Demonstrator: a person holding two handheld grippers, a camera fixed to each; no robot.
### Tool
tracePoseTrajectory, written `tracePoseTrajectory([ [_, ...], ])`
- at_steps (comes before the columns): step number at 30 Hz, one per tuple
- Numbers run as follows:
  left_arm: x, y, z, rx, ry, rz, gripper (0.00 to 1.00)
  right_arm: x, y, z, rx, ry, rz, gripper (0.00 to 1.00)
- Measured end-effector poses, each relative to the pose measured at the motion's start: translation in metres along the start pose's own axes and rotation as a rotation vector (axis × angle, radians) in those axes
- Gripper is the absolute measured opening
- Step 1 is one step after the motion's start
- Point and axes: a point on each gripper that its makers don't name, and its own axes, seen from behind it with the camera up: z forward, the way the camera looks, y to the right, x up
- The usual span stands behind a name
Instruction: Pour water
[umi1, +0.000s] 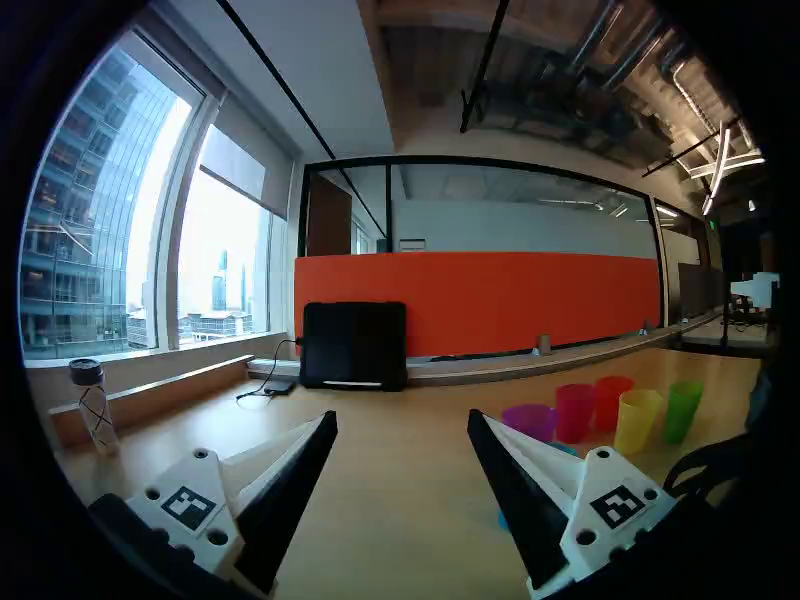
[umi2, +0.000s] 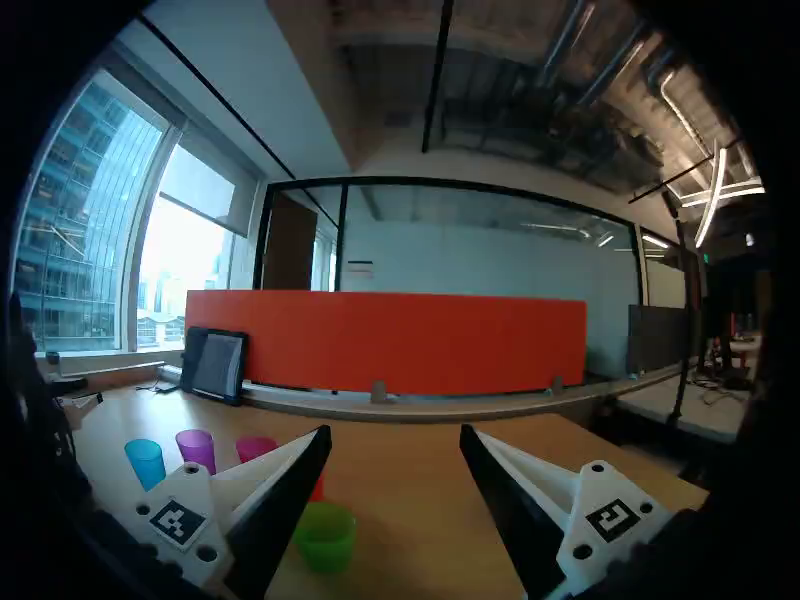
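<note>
In the left gripper view my left gripper (umi1: 400, 428) is open above the wooden table (umi1: 400, 500), with nothing between its fingers. A row of plastic cups stands to its right: purple (umi1: 528, 420), pink (umi1: 574, 410), red (umi1: 612, 398), yellow (umi1: 638, 420) and green (umi1: 683, 408). A clear water bottle (umi1: 92, 405) with a dark cap stands far left by the window sill. In the right gripper view my right gripper (umi2: 395, 440) is also open and empty. A green cup (umi2: 325, 535) sits just under its left finger, with blue (umi2: 146, 462), purple (umi2: 196, 448) and magenta (umi2: 255, 447) cups farther left.
A black tablet (umi1: 354, 345) leans against the orange partition (umi1: 480, 300) at the table's back edge, with a cable and small charger (umi1: 276, 385) beside it. Large windows run along the left. More desks stand at the right (umi2: 690, 390).
</note>
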Motion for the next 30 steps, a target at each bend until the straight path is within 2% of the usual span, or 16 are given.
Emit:
tracePoseTrajectory([
  [8, -0.004, 0.0, 0.001, -0.006, -0.009, -0.018, 0.97, 0.002, -0.002, -0.001, 0.006, 0.002, 0.002, 1.0],
  [30, -0.016, 0.004, 0.006, -0.025, -0.057, -0.012, 0.97, 0.001, -0.002, -0.002, 0.011, 0.007, -0.002, 0.99],
])
